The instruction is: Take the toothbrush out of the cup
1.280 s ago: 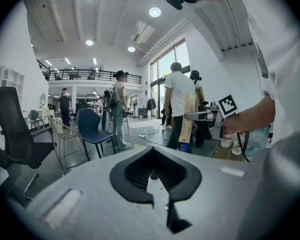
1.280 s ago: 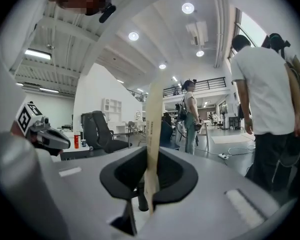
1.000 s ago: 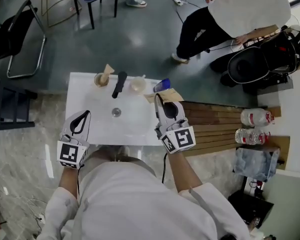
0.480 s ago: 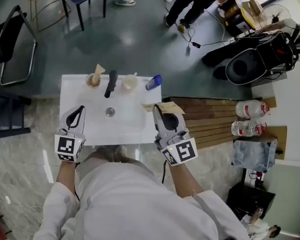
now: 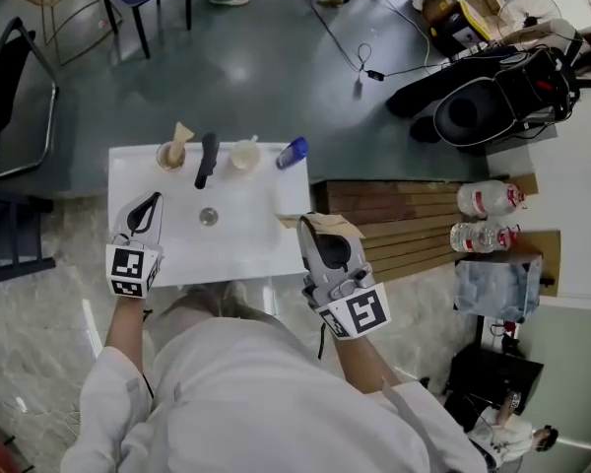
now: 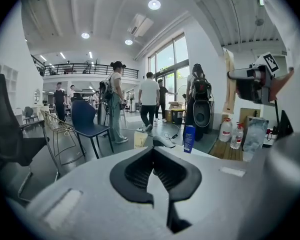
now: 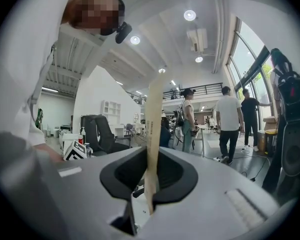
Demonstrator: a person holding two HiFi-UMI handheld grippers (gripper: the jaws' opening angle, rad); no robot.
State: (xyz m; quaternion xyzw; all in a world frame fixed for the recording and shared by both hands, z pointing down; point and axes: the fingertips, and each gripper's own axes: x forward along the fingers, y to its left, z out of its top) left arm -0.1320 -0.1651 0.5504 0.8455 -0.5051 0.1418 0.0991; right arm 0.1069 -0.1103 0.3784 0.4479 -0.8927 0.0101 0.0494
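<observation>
Right tongs [image 5: 317, 231] grip a tan strip [image 7: 153, 119]; faucet [image 5: 207, 160], cup [image 5: 169, 155], bottle [image 5: 292, 152] line the basin [image 5: 246, 227].

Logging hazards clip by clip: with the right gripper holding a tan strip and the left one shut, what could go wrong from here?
The flat tan strip is pinched by the right gripper with most of its length outside the jaws, so it may pivot or slip. The brownish round cup stands beside the black tap at the white basin's far edge; the shut left gripper reaching could knock it over.
</observation>
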